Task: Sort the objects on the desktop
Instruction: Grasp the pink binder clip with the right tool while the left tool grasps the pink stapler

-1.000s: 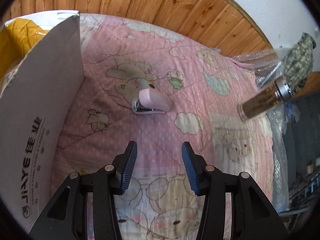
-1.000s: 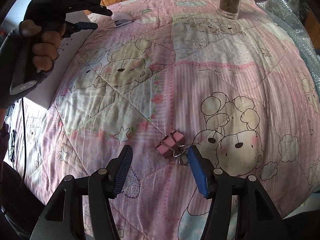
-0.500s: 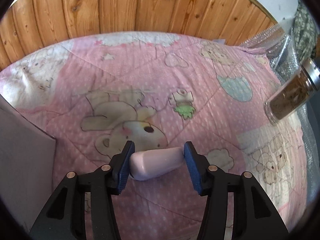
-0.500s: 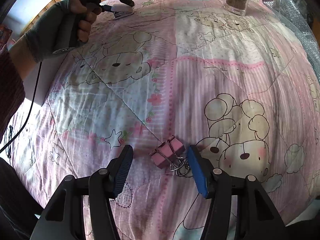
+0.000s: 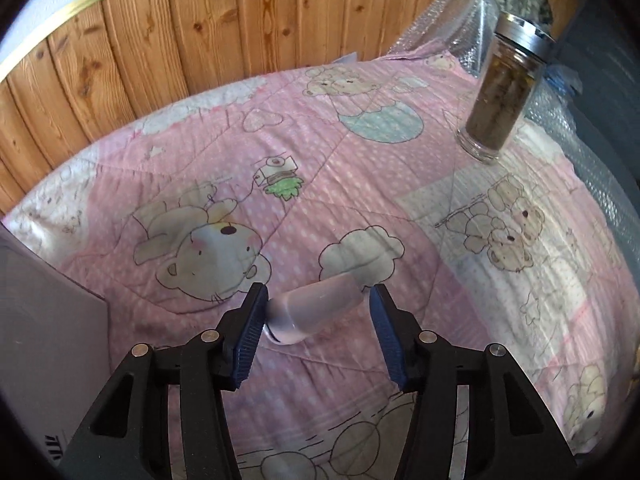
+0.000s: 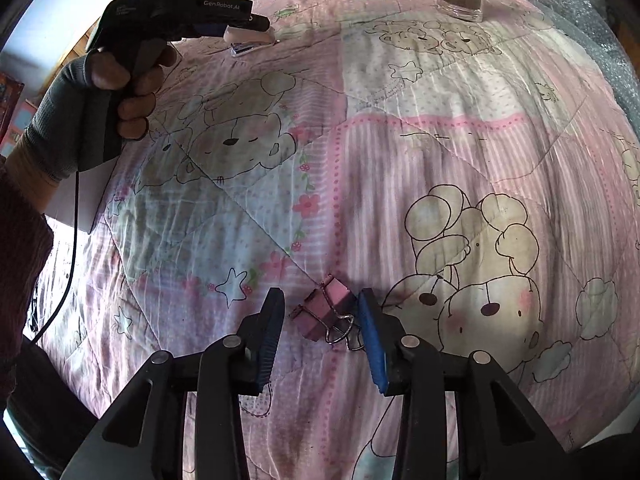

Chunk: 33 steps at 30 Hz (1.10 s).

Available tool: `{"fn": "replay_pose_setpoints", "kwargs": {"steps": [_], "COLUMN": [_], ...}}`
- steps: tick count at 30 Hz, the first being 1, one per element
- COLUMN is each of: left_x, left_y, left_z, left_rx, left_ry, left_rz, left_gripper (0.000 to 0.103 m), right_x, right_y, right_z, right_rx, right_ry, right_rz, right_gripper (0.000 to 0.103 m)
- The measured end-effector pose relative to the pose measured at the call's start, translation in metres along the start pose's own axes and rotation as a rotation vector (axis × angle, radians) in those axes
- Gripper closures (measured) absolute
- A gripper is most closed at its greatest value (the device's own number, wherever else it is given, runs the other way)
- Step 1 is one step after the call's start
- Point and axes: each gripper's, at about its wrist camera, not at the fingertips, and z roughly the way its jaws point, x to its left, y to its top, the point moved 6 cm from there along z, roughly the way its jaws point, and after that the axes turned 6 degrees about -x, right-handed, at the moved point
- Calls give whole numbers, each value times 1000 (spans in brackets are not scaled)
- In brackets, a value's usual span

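Two pickups are being set up at once on a quilt (image 6: pixel 420 168) printed with bears.

The left tool (image 5: pixel 316 334) points steeply down with its jaws spread wide on either side of a pink stapler (image 5: pixel 316 308). The stapler lies across the gap, one end touching or nearly touching the left pad, the other end short of the right pad. The pads are not clamped on it; the jaws have just been opening, and they straddle the stapler so that one squeeze would take it by its ends. From the right wrist view the same tool (image 6: pixel 224 30), gripped by a gloved hand (image 6: pixel 104 96), sits right over the stapler (image 6: pixel 252 42) at the far side of the quilt. A grey box wall (image 5: pixel 44 320) stands just to the left of that tool, a likely place for sorted items, though its inside is not visible.

The right tool (image 6: pixel 320 334) hangs over pink binder clips (image 6: pixel 326 310) near the front of the quilt. Its jaws have just been closing and stand part-way in. The clips lie between them, nearer the right pad, whose face meets or nearly meets the wire handles; the left pad is clear of them. The grip is not yet made. Because the clips sit off-centre, the closing jaws would probably push them sideways before both pads bear.

A glass jar (image 5: pixel 500 92) with a metal lid stands upright at the far edge, well apart from both tools.
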Motion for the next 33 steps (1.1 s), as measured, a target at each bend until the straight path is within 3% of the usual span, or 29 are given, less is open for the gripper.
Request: {"fn": "replay_pose_setpoints", "kwargs": {"steps": [6,10,13,14,15,16,20,21,23,26,27,29,30,33], "left_x": [8,4,-5,-4,-2,-3,-12,-13,-16,-17,-17,-19,-21,-26], "left_y": [-4,-3,-12,-11,-9,-8,-9,-9,-9,-3,-1,0,0,-1], "left_z": [-6,15,36,36,35,32,26,27,34,41,42,42,41,35], "left_rx": [-27,2,48,47,66,73,68,71,82,74,72,64,63,53], "left_ry": [-18,-51,-32,-55,-95,-121,-135,-125,-103,-60,-56,-62,-65,-51], "left_rz": [53,128,177,129,55,6,-50,-62,-81,-117,-137,-161,-174,-180], "left_gripper": [47,47,50,57,72,75,76,73,58,56,57,73,76,78], "right_x": [6,9,10,10,9,9,7,7,3,-5,-6,-3,0,8], "right_y": [0,1,1,2,2,3,4,4,3,4,3,1,0,-1], "right_z": [3,6,6,6,6,5,3,2,-2,-5,-5,-3,-2,-5], "right_rx": [6,11,9,6,2,-1,-13,-11,-14,-22,-21,-9,-6,-23], "right_ry": [18,25,32,34,33,32,38,42,47,44,48,60,62,42], "right_rz": [2,1,-1,-2,-2,-1,9,12,32,64,70,60,43,-16], "right_gripper": [60,60,60,60,64,71,74,74,74,69,69,69,69,87]}}
